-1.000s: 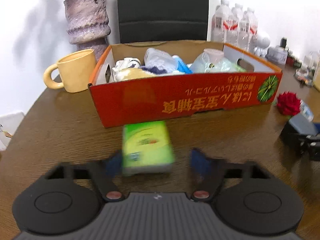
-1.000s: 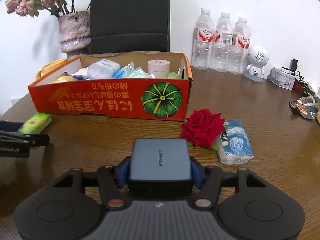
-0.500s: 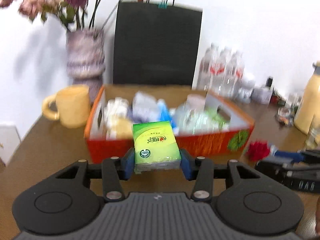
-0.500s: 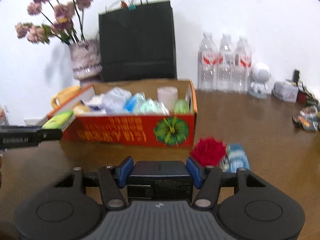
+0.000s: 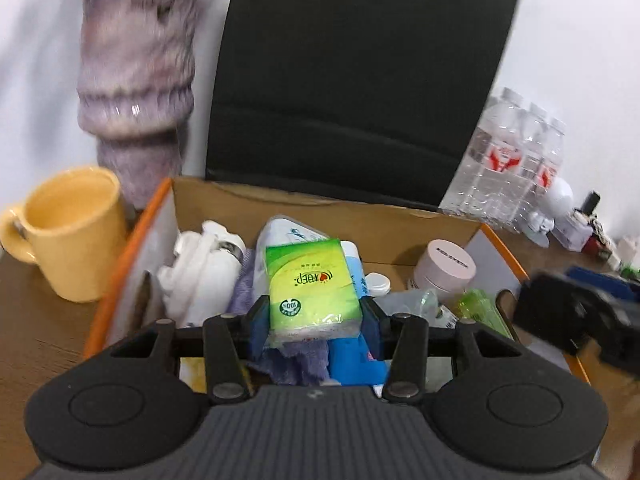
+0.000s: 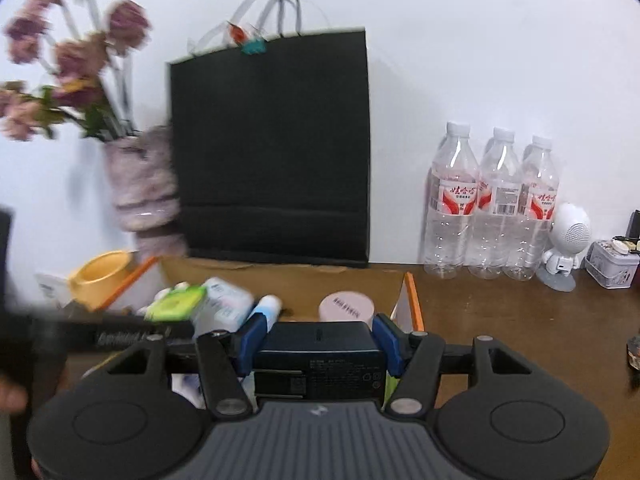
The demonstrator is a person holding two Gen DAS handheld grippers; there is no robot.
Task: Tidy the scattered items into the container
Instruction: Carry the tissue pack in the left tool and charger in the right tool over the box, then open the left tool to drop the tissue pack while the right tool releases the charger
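My left gripper (image 5: pixel 314 316) is shut on a green tissue pack (image 5: pixel 310 288) and holds it above the inside of the orange cardboard box (image 5: pixel 132 248). The box holds a white bottle (image 5: pixel 204 272), a pink-lidded jar (image 5: pixel 444 268), a blue packet (image 5: pixel 352 356) and other items. My right gripper (image 6: pixel 316 344) is shut on a dark blue power bank (image 6: pixel 316 356) and holds it over the box's right end (image 6: pixel 412 300). The left gripper with the green pack (image 6: pixel 176 302) shows at the left of the right wrist view.
A yellow mug (image 5: pixel 68 232) and a purple vase (image 5: pixel 136 92) stand left of the box. A black paper bag (image 6: pixel 272 144) stands behind it. Three water bottles (image 6: pixel 492 204), a white robot figure (image 6: pixel 564 248) and a small tin (image 6: pixel 610 264) stand at the right on the brown table (image 6: pixel 520 320).
My left gripper closed on the green tissue pack, lifted it off the table and carried it over the box. My right gripper lifted the power bank and moved it over the box's right end.
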